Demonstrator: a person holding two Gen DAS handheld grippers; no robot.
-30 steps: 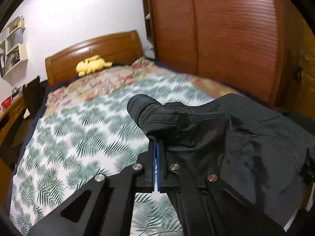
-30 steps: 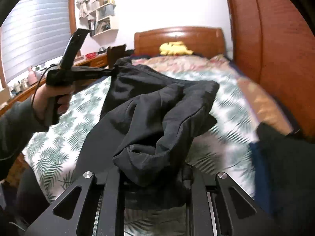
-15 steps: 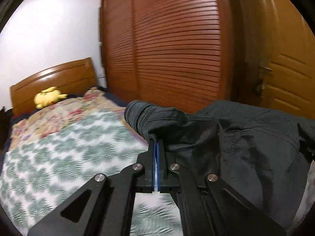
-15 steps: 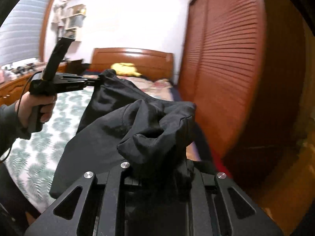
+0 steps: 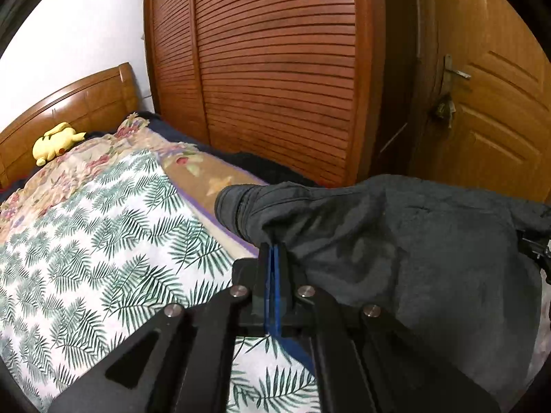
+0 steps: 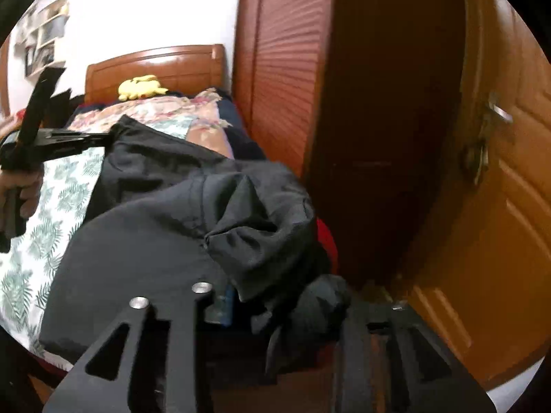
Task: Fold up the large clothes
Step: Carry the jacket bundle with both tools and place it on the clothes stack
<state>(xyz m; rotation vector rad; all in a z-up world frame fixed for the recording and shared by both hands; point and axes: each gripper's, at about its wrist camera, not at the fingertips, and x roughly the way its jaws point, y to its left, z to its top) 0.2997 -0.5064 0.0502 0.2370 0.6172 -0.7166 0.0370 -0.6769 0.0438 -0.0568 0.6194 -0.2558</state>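
Observation:
A large dark grey garment (image 5: 396, 241) hangs stretched between my two grippers above the right side of the bed. My left gripper (image 5: 274, 251) is shut on one bunched edge of it, blue pads pressed together. The garment also fills the right wrist view (image 6: 179, 213). My right gripper (image 6: 275, 296) is shut on the other bunched end, which hides its fingertips. The left gripper shows in the right wrist view (image 6: 100, 137), held in a hand at the far corner of the cloth.
The bed (image 5: 86, 234) has a leaf-print cover, a floral quilt and a yellow plush toy (image 5: 56, 141) by the wooden headboard (image 5: 79, 103). A slatted wooden wardrobe (image 5: 275, 69) and a wooden door (image 5: 489, 110) stand close on the right.
Both grippers have swung to the right with the garment, from facing the bed toward the wardrobe and door. Both grips stay shut on the cloth.

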